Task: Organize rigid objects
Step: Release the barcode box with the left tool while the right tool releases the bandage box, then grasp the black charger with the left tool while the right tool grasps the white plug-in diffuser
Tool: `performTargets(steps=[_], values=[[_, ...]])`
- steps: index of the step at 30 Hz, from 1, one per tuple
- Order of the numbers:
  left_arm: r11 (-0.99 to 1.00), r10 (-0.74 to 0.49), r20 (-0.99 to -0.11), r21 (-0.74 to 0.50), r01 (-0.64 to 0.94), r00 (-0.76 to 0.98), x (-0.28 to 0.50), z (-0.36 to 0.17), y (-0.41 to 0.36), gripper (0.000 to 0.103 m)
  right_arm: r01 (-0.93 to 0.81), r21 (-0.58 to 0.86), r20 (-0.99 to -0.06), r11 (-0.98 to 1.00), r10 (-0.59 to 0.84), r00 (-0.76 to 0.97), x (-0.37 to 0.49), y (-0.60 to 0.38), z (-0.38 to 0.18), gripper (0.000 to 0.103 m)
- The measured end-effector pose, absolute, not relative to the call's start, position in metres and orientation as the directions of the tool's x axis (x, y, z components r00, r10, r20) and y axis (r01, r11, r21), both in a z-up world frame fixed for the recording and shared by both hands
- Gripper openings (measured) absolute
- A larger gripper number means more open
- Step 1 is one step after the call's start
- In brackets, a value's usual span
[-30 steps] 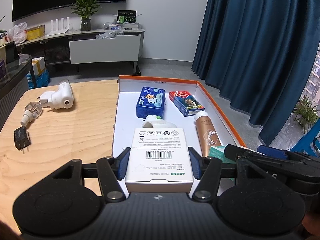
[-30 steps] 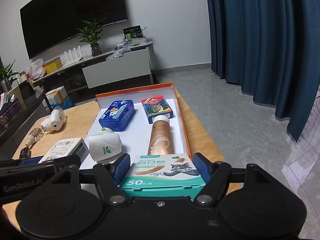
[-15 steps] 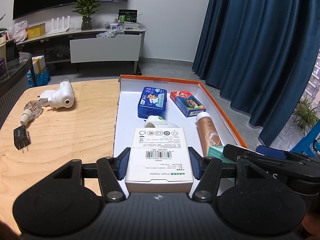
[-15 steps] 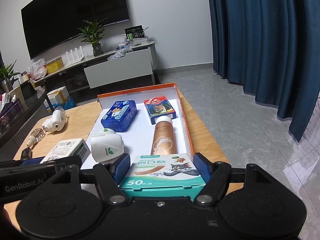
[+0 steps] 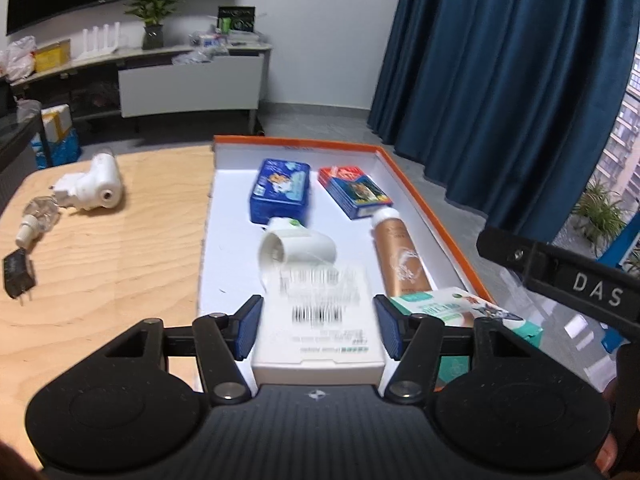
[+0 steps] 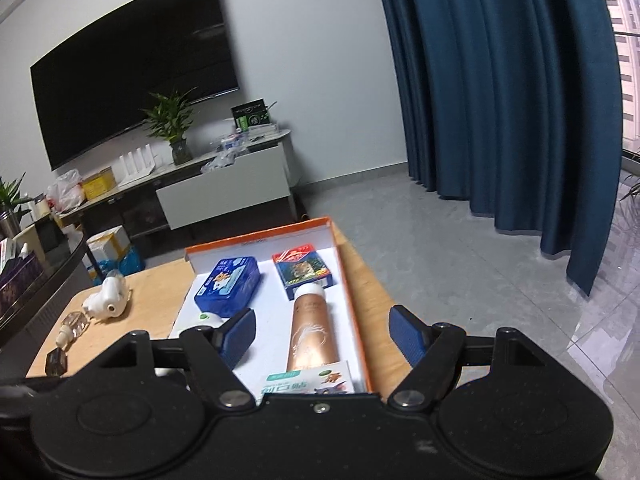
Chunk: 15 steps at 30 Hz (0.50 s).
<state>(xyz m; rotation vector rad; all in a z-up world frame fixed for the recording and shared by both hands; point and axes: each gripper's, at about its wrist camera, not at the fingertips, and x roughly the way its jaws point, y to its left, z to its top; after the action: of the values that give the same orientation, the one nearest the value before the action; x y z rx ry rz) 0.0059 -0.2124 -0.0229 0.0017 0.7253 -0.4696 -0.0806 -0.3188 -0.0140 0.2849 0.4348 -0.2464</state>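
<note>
Looking along your left gripper (image 5: 318, 330), the white barcode box (image 5: 320, 320) lies between the two blue pads, blurred. The jaws are opening; a thin gap shows on each side, so the pads no longer press on the box. It sits at the near end of the orange-rimmed tray (image 5: 424, 208), with the white cylinder device (image 5: 296, 250) just beyond its far edge.

Your right gripper (image 6: 324, 334) also has its jaws opening and stands wide. The teal plaster box (image 6: 308, 380) lies low between the fingers, close to the gripper body, with neither pad touching it. It rests in the near right corner of the tray, and the copper bottle (image 6: 312, 332) lies lengthwise just past it, cap toward the far end.

Further up the tray: blue tin (image 5: 280, 190) on the left, red-and-blue card box (image 5: 354, 192) on the right, near each other but apart.

On the wooden table (image 5: 108, 264) left of the tray: white plug-in unit (image 5: 92, 188), small glass bottle (image 5: 38, 220), black plug adapter (image 5: 18, 278), well apart from both grippers.
</note>
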Motion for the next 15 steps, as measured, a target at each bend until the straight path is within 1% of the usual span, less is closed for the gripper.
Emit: performTargets(steps=[1,7,9,11,13,15], values=[[0.894,-0.417,-0.644,-0.165,0.415,0.642,0.006,-0.024,-0.213,0.067,0.293,0.211,-0.444,0.932,-0.175,0.878,-0.081,-0.318,-0.013,0.087],[0.901,-0.409,-0.640,-0.170,0.400,0.650,0.002,-0.015,-0.204,0.069,0.275,0.197,-0.438,0.941,-0.167,0.884,-0.081,-0.311,-0.003,0.087],[0.905,-0.401,-0.640,-0.163,0.394,0.656,0.003,-0.009,-0.198,0.073,0.266,0.186,-0.440,0.946,-0.161,0.883,-0.080,-0.305,0.001,0.087],[0.909,-0.394,-0.639,-0.165,0.382,0.661,0.003,-0.005,-0.190,0.075,0.254,0.172,-0.445,0.952,-0.155,0.882,-0.078,-0.298,0.003,0.087],[0.922,-0.365,-0.639,-0.145,0.360,0.677,0.003,-0.001,-0.182,0.079,0.238,0.174,-0.448,0.955,-0.139,0.883,-0.076,-0.291,0.006,0.088],[0.931,-0.342,-0.641,-0.132,0.340,0.688,0.005,0.002,-0.174,0.080,0.222,0.181,-0.450,0.958,-0.120,0.885,-0.073,-0.283,0.008,0.088]])
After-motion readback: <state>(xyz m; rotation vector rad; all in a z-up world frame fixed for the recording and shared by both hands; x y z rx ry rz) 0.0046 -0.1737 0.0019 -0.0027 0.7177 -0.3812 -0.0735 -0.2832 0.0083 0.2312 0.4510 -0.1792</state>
